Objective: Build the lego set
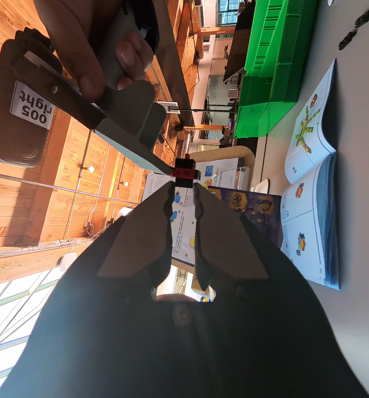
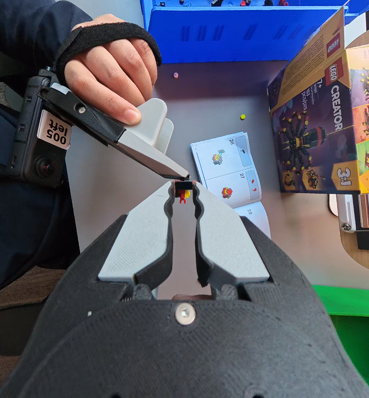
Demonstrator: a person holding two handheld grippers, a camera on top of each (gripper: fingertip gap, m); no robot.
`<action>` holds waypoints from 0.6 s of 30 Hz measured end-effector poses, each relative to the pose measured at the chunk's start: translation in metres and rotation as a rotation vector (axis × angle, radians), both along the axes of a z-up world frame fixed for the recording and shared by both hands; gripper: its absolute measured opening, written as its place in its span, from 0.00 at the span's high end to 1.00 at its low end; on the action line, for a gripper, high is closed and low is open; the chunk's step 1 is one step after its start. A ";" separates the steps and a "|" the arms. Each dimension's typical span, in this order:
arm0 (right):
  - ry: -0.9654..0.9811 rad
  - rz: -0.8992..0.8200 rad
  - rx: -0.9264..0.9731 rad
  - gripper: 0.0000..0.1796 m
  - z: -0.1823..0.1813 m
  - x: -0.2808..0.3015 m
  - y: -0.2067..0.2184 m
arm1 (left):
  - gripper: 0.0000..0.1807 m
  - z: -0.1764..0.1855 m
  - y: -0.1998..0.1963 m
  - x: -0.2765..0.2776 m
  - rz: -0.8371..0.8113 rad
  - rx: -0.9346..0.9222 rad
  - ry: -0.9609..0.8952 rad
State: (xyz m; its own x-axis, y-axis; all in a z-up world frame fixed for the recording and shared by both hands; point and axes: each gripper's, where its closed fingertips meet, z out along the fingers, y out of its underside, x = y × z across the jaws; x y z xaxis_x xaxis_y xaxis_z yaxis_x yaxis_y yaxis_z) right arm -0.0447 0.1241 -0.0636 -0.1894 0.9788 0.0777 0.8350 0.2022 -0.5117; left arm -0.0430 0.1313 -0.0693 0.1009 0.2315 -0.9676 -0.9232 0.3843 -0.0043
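A small Lego assembly (image 2: 183,192) of black, red and yellow bricks with a red clip is held in the air above the grey table (image 2: 211,97). My right gripper (image 2: 183,185) is shut on it, gripping its black brick by the sides. In the left wrist view the assembly (image 1: 184,172) looks black and red, and the right gripper (image 1: 171,171) meets it from the left. My left gripper (image 1: 183,184) is closed around a black piece at the assembly's end. In the right wrist view the left gripper (image 2: 186,177) touches the assembly's top.
An open instruction booklet (image 2: 229,170) lies on the table under the grippers. The Lego box (image 2: 319,129) stands to the right, a blue bin (image 2: 222,32) at the back and a green bin (image 1: 269,64) to the side. A yellow stud (image 2: 242,117) and a pink stud (image 2: 175,75) lie loose. My two grippers' fingertips are within a few centimetres of each other.
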 end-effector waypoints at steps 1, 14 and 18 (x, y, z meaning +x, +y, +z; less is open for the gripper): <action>-0.002 0.002 0.001 0.93 0.000 0.000 0.000 | 0.46 0.000 0.000 0.000 -0.001 -0.001 -0.003; 0.027 -0.002 0.011 0.87 0.007 -0.003 0.002 | 0.66 0.002 -0.001 -0.001 -0.014 -0.018 -0.037; 0.124 0.035 0.033 0.81 0.018 0.002 -0.001 | 0.14 0.003 0.000 -0.004 -0.014 -0.027 -0.053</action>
State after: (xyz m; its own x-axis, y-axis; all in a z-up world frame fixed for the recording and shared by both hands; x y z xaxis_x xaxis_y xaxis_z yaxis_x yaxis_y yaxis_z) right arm -0.0431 0.1228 -0.0459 -0.2098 0.9685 0.1345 0.7578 0.2480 -0.6036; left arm -0.0469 0.1318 -0.0662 0.1556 0.2040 -0.9665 -0.9160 0.3961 -0.0638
